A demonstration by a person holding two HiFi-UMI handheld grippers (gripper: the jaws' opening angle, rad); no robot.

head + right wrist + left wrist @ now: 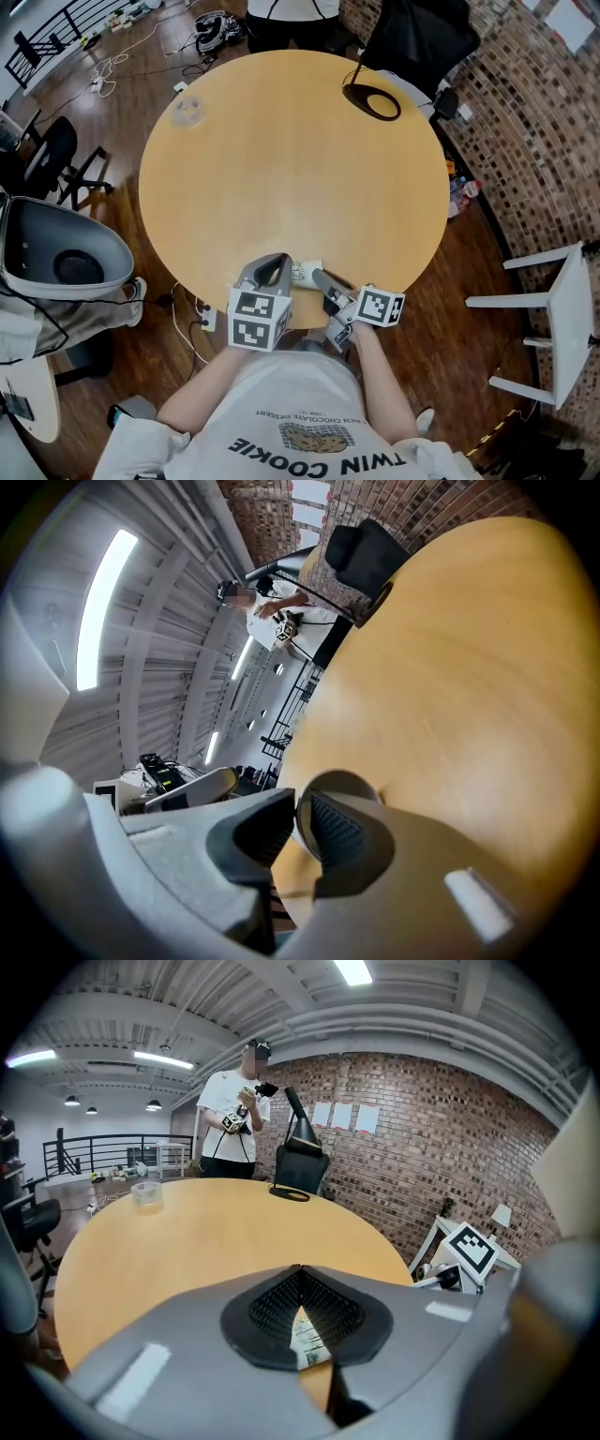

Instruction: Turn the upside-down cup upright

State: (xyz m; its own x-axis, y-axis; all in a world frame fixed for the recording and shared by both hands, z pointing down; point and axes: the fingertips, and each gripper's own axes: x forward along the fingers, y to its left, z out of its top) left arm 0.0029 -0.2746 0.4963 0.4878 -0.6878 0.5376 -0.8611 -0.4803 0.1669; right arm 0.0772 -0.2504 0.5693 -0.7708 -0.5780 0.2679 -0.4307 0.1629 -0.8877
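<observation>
Cup (pixel 305 273) at the near edge of the round table (pixel 281 159), caught between your two grippers just in front of your chest. Your right gripper (pixel 320 278) is clamped on it. Its pads close on the thin wall at one round end (pixel 343 780), one pad over the disc and one outside; whether that end is mouth or base cannot be told. Your left gripper (pixel 279 270) has its jaws together at the tips and grips nothing. The cup's printed side shows through the gap under them, just beyond.

From above, the cup appears to lie on its side, long axis running roughly across you from one gripper to the other, so the turn looks partly made, not finished. The right hand carries it, and that gripper's view is rolled hard against the tabletop. The coming move likely turns on that wrist: roll until the axis stands vertical with the mouth up, set the base down clear of the table edge, then part the jaws. The left tips sit close enough to steady it.
</observation>
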